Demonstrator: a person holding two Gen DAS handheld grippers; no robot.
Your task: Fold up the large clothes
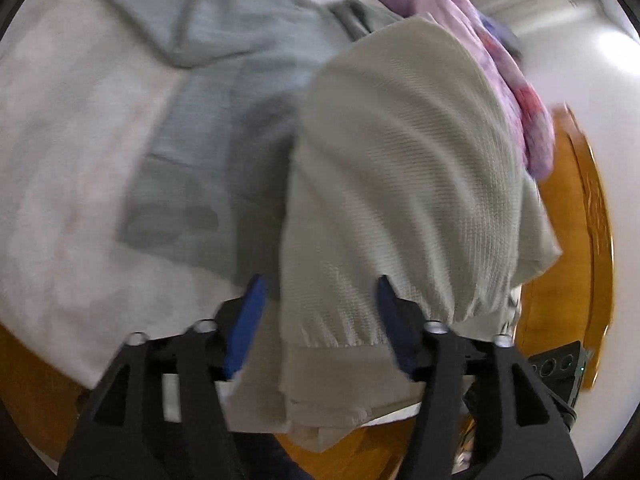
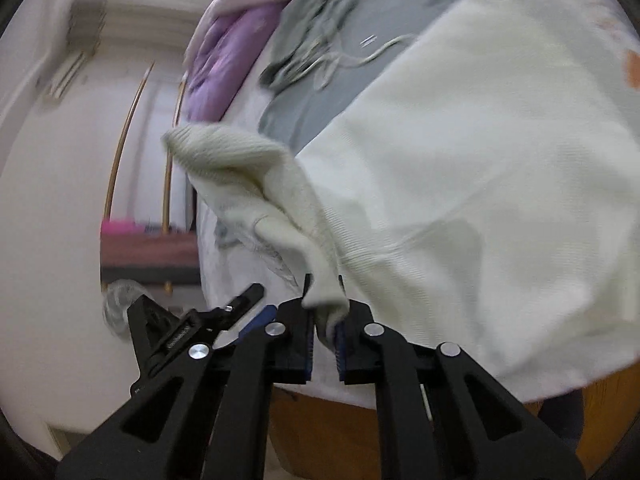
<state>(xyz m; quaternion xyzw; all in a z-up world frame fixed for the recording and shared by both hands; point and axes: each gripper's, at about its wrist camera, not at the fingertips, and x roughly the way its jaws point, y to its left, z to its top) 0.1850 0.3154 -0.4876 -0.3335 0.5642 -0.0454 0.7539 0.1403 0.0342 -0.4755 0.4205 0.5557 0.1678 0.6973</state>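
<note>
Right claw point(image 2: 324, 300) pinching cream sweater point(image 2: 480, 200), left claw point(image 1: 320, 292) spread.

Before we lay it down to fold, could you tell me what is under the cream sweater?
Under the cream sweater lies a grey garment on the white bedcover. How far the grey garment reaches beneath the sweater is covered.

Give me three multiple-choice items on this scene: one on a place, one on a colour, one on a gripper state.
1. The grey garment lies:
A. on the bed
B. on the floor
C. on a chair

2. The bedding heaped at the far end of the bed is:
A. green
B. purple
C. black

3. The right gripper is:
A. wide open
B. out of view
C. shut on the cream sweater

Answers: 1 A, it is spread on the white sheet. 2 B, lilac folds show. 3 C, cream knit is pinched between its fingers.
</note>
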